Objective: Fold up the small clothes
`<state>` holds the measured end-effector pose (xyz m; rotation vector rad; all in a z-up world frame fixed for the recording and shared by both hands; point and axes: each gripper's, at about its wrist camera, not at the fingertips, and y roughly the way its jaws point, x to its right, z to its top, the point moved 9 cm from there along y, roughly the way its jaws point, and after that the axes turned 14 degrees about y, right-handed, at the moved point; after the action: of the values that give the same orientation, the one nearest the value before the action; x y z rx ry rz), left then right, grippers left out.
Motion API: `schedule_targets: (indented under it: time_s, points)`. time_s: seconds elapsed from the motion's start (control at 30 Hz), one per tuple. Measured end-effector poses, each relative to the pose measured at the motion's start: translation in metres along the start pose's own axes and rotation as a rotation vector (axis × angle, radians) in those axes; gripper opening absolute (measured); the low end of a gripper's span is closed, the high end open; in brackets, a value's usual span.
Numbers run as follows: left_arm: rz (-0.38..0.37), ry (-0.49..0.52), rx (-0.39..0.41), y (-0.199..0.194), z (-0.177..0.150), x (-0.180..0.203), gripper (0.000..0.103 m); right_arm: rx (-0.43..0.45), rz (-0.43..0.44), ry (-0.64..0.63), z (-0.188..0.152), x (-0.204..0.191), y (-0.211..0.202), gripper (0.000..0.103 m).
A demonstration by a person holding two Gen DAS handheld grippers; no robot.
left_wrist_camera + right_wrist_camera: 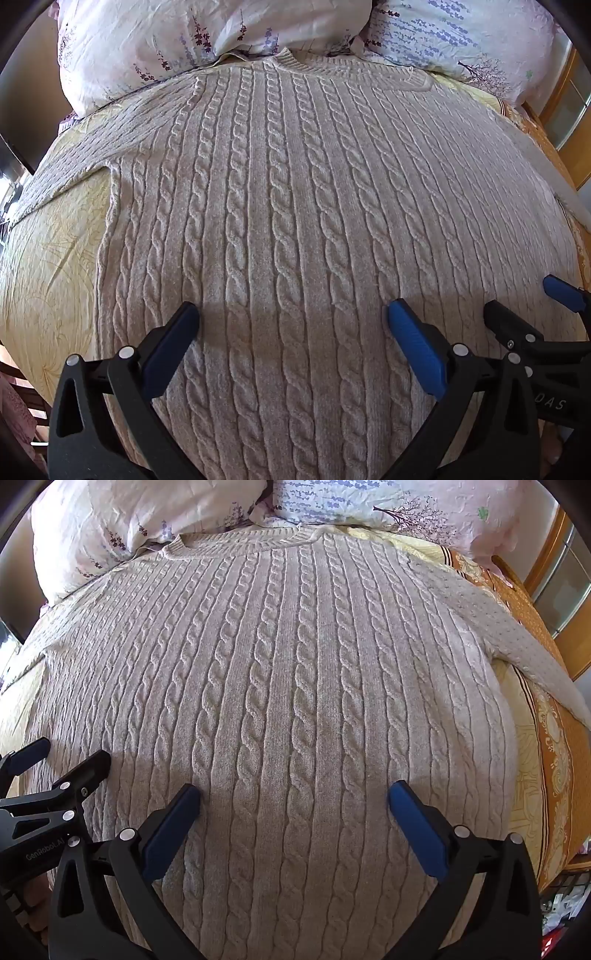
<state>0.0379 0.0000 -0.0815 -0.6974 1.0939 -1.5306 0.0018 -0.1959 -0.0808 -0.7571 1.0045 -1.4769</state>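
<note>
A big knitted sweater (288,206) lies flat on a bed. It is a pale cream color, close to beige. Long twisted rope shapes run up and down its front, with smooth plain strips between them. The knit looks thick and soft. Its round neck (295,61) is at the far end and touches the pillows. One sleeve (70,166) stretches out to the left side. The other sleeve (524,642) stretches out to the right side, and its knit has small dots and no ropes. The sweater covers most of the bed in both views.

Under the sweater is a yellow bedsheet (48,251) with a faint leaf pattern. At the right edge of the bed there is an orange patterned border (554,760). Two pillows sit at the head of the bed. The left pillow (155,40) is white with purple flowers. The right pillow (465,37) has blue flowers and a small tree on it.

The left gripper (291,317) is over the lower part of the sweater. Its two blue fingers are wide apart and hold nothing. The right gripper (293,795) is just beside it, also over the lower part. Its fingers are wide apart too, with nothing between them.
</note>
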Motion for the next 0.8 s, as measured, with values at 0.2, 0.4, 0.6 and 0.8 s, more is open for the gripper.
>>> schedule_targets:
  time_s: [0.2,0.4,0.6,0.8]
  points:
    - [-0.001,0.002,0.000,-0.0001,0.0008,-0.0002,0.101,-0.002,0.000,0.000,-0.0002,0.0001,0.0000,0.102]
    - [0.000,0.001,0.001,0.0000,0.0009,-0.0005,0.101,-0.002,-0.001,0.000,-0.0003,0.0002,-0.0001,0.102]
    - [0.001,0.001,0.003,-0.0002,0.0006,-0.0002,0.101,-0.003,-0.001,-0.001,-0.0003,0.0002,-0.0003,0.102]
    - [0.002,0.001,0.004,-0.0002,0.0007,-0.0002,0.101,-0.002,-0.001,-0.001,-0.0003,0.0003,-0.0004,0.102]
